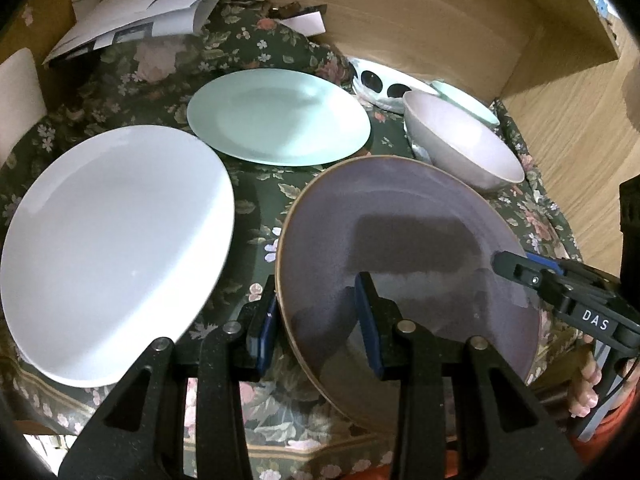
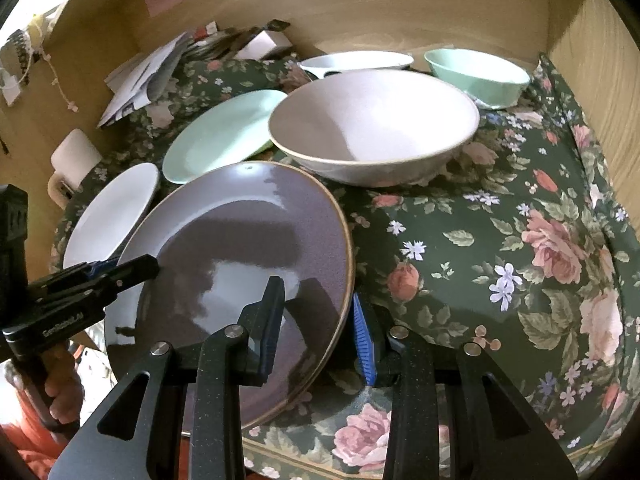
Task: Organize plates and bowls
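Note:
A purple plate (image 1: 400,216) with a tan rim is gripped from both sides over the floral cloth (image 2: 500,240). My left gripper (image 1: 316,320) is shut on its left rim, one blue pad above and one below. On the opposite rim of the purple plate (image 2: 240,232), my right gripper (image 2: 318,324) is shut the same way. A white plate (image 1: 116,248) lies to the left and a mint plate (image 1: 276,116) behind it. Further back, a pale pink bowl (image 2: 372,120), a mint bowl (image 2: 476,72) and a white bowl (image 2: 356,60) stand on the cloth.
Wooden walls (image 1: 560,140) close in the back and right side. Loose papers (image 1: 148,12) are piled at the back left, and a white mug (image 2: 72,160) stands at the left edge. A hand (image 2: 60,392) holds the left gripper's handle.

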Available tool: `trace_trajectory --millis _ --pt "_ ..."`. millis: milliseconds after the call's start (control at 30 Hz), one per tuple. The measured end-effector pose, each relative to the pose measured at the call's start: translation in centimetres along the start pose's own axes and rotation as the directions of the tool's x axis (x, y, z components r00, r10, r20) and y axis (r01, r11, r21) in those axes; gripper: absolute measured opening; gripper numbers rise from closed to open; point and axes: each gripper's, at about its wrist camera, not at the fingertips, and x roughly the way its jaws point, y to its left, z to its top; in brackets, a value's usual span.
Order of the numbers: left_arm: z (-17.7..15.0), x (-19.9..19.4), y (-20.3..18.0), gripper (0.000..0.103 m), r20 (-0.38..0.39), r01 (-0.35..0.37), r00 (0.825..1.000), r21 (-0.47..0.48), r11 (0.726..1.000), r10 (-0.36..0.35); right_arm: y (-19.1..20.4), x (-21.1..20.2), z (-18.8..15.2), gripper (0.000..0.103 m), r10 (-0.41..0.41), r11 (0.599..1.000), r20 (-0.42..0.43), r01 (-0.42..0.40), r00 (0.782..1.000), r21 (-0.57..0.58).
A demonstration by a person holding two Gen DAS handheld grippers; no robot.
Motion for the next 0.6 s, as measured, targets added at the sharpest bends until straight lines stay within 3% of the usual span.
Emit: trace_trajectory --millis 600 --pt "0.6 1.0 -0.3 0.037 0.013 -0.02 1.0 0.042 0.999 0.019 -0.4 1.1 0.2 0.033 -0.018 1.0 -0.02 0.018 1.0 -0.024"
